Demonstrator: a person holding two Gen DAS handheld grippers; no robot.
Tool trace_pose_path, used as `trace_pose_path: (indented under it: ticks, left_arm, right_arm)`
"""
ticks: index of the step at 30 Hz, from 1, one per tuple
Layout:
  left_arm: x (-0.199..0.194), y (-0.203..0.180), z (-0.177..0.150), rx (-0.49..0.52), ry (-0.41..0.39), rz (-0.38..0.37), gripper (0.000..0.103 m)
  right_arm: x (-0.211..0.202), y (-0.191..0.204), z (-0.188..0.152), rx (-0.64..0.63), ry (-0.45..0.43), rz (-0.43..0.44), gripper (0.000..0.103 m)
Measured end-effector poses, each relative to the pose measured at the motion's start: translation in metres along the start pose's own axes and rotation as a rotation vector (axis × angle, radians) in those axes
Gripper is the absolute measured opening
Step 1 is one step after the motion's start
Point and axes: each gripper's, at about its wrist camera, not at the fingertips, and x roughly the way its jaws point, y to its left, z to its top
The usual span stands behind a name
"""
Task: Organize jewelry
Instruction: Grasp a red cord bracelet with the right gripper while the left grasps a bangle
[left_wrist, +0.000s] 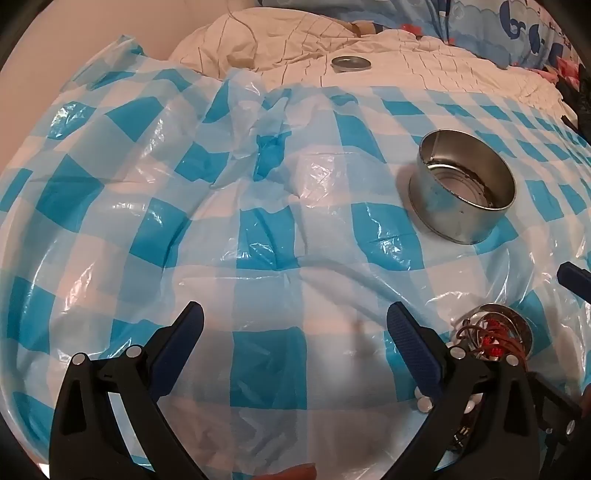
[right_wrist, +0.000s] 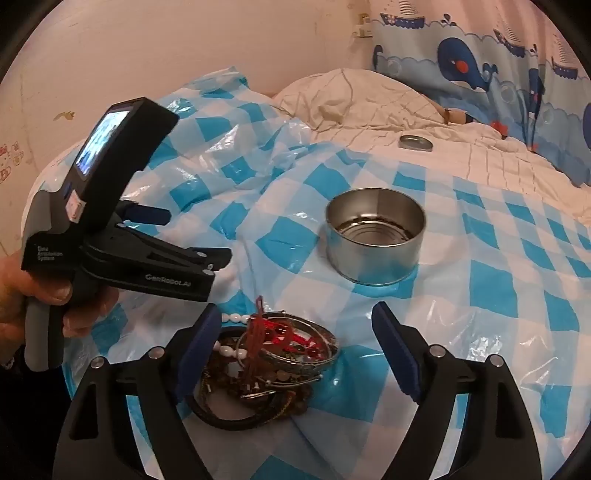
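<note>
While we hold both tools over the bed, the tin serves as our landmark for every place below.

Tin: we see an open, round metal tin (right_wrist: 375, 236) standing upright on the blue-and-white checked plastic sheet (right_wrist: 498, 295); its inside looks bare metal.

Jewelry pile: we find a tangle of jewelry (right_wrist: 266, 354) lying on the sheet, nearer to us than the tin and a little to its left, well apart from it. It holds metal bangles, a red corded piece with red beads, white beads, brown beads and a dark cord loop.

Right tool: our right tool (right_wrist: 291, 347) is spread wide and holds nothing; its left finger sits over the pile's near-left edge, and we cannot tell whether it touches.

Left tool: our left tool (left_wrist: 295, 332) is also spread wide and holds nothing, hovering over bare sheet, nearer to us than the tin and to its left. From its camera the jewelry shows just beside its right finger.

Lid: we see a flat metal lid (right_wrist: 416, 142) beyond the tin on the white bedding (right_wrist: 369, 99).

Backdrop: we see a whale-print cloth (right_wrist: 461, 70) beyond the tin.
</note>
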Motion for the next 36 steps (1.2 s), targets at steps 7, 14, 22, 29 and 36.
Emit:
trace_pose_path:
  ticks: [7, 14, 22, 29, 36]
  left_arm:
    - [0.002, -0.003, -0.004, 0.008, 0.003, 0.002, 0.095]
    - [0.004, -0.001, 0.004, 0.006, 0.012, 0.004, 0.095]
    - [0.006, 0.01, 0.005, -0.031, 0.013, 0.0, 0.095]
    - [0.0, 0.015, 0.004, -0.045, -0.001, -0.026, 0.095]
    - [-0.001, 0.015, 0.003, -0.047, 0.001, -0.029, 0.095]
  right_arm:
    - [-0.005, -0.024, -0.002, 0.113, 0.001, -0.024, 0.084]
    - [-0.007, -0.02, 0.001, 0.094, 0.0, -0.02, 0.084]
    - [-0.002, 0.005, -0.002, -0.01, 0.023, 0.069, 0.058]
    - [0.003, 0.008, -0.006, -0.01, 0.05, 0.117, 0.025]
    - [-0.003, 0.001, -0.003, 0.066, 0.034, 0.223, 0.004]
